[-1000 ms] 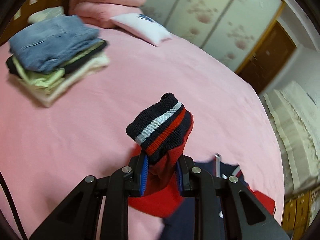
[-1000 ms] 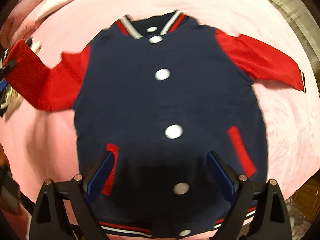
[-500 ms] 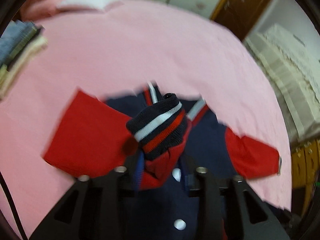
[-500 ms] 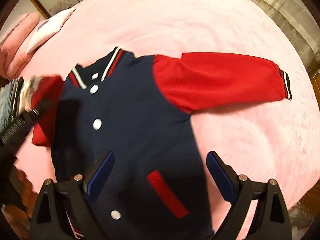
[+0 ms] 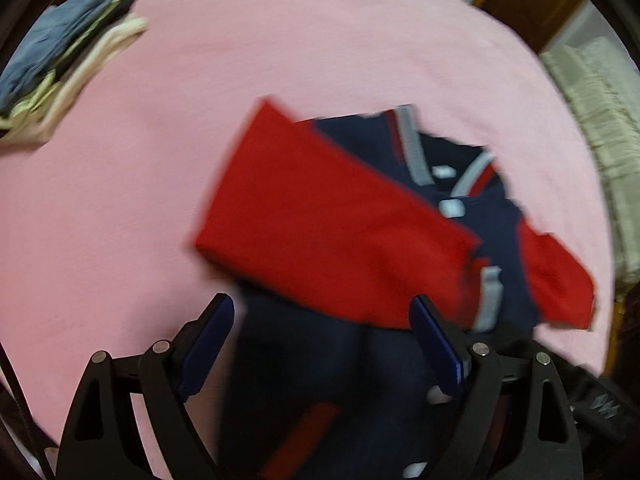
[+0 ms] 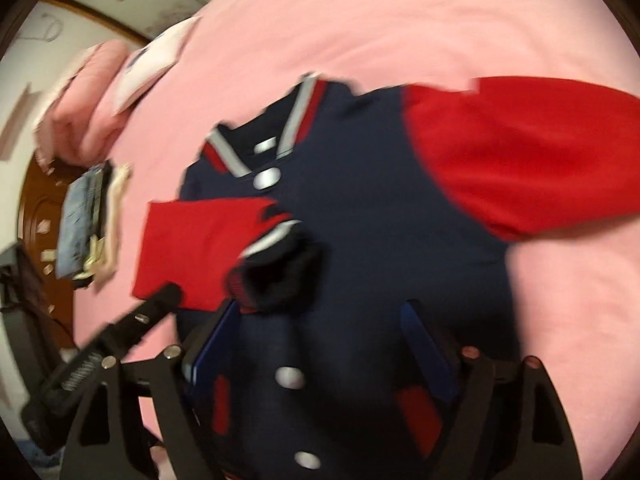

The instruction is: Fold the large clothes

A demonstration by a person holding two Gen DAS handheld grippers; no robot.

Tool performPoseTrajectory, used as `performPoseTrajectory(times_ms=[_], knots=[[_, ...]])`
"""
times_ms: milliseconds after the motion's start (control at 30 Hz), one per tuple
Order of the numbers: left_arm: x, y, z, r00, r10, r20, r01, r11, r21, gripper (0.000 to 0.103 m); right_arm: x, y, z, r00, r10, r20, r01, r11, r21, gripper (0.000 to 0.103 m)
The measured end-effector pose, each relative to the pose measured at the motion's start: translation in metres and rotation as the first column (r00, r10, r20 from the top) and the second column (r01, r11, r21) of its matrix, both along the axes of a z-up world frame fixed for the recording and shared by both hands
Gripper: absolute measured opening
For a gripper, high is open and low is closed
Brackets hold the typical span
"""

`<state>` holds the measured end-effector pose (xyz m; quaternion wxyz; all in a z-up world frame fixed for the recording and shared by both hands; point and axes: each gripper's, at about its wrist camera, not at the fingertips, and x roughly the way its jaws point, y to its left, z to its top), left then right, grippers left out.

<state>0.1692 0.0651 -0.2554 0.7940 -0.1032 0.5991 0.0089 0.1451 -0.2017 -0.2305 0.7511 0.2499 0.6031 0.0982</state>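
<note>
**Sleeve folded across jacket front**

Navy jacket (image 6: 360,208) flat on pink bedspread (image 5: 120,220), one red sleeve (image 5: 328,220) laid over chest, the other (image 6: 532,152) stretched outward. Left gripper (image 5: 320,344) above it, jaws just opened wide, nothing pinched. Right gripper (image 6: 316,344) apart, just narrowing, empty. Folded clothes stack (image 5: 60,76) well apart.

Home bedroom: a pink-sheeted bed (image 5: 280,40) lies ahead of the grippers, with pillows (image 6: 152,64), stacked folded clothes (image 5: 60,72) and a wooden door (image 5: 528,4) beyond.
</note>
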Motion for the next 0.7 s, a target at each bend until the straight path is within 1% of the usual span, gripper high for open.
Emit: performPoseTrajectory(times_ms=[100, 133, 167, 200, 267, 333, 367, 467, 533, 633, 700], knots=[[-0.003, 0.025, -0.014, 0.999, 0.013, -0.052, -0.008, 0.996, 0.084, 0.088, 0.010, 0.020, -0.003, 0.999, 0.009, 0.031, -0.010, 1.000, 0.010, 0.077], [-0.003, 0.030, -0.018, 0.998, 0.009, -0.064, -0.003, 0.996, 0.094, 0.088, 0.014, 0.026, -0.004, 0.999, 0.006, 0.034, -0.006, 1.000, 0.006, 0.072], [-0.002, 0.034, -0.023, 0.997, 0.000, -0.080, 0.007, 0.995, 0.097, 0.088, 0.018, 0.030, -0.007, 0.999, 0.000, 0.034, 0.000, 1.000, 0.002, 0.059], [-0.001, 0.038, -0.029, 0.995, -0.015, -0.099, 0.024, 0.996, 0.089, 0.088, 0.022, 0.033, -0.010, 1.000, -0.012, 0.026, 0.012, 1.000, -0.009, 0.052], [0.000, 0.042, -0.036, 0.992, -0.030, -0.119, 0.040, 0.996, 0.082, 0.088, 0.031, 0.036, -0.016, 0.999, -0.036, 0.010, 0.036, 0.999, -0.017, 0.028], [0.002, 0.043, -0.042, 0.991, -0.049, -0.126, 0.058, 0.996, 0.067, 0.088, 0.035, 0.036, -0.013, 0.998, -0.058, 0.023, 0.058, 0.998, -0.008, 0.015], [0.003, 0.042, -0.044, 0.990, -0.059, -0.125, 0.068, 0.995, 0.068, 0.088, 0.036, 0.034, -0.009, 0.997, -0.063, 0.036, 0.063, 0.998, -0.006, 0.013], [0.009, 0.040, -0.047, 0.990, -0.075, -0.119, 0.085, 0.992, 0.089, 0.088, 0.034, 0.026, 0.011, 0.990, -0.075, 0.115, 0.077, 0.997, -0.009, 0.012], [0.013, 0.042, -0.049, 0.991, -0.068, -0.113, 0.079, 0.992, 0.094, 0.088, 0.031, 0.017, 0.027, 0.983, -0.079, 0.167, 0.088, 0.995, -0.046, 0.012], [0.018, 0.046, -0.050, 0.993, -0.062, -0.103, 0.072, 0.993, 0.095, 0.088, 0.027, 0.000, 0.040, 0.976, -0.085, 0.202, 0.106, 0.990, -0.093, 0.012], [0.020, 0.048, -0.051, 0.993, -0.068, -0.097, 0.078, 0.992, 0.100, 0.088, 0.027, -0.013, 0.039, 0.976, -0.096, 0.197, 0.119, 0.987, -0.109, 0.012]])
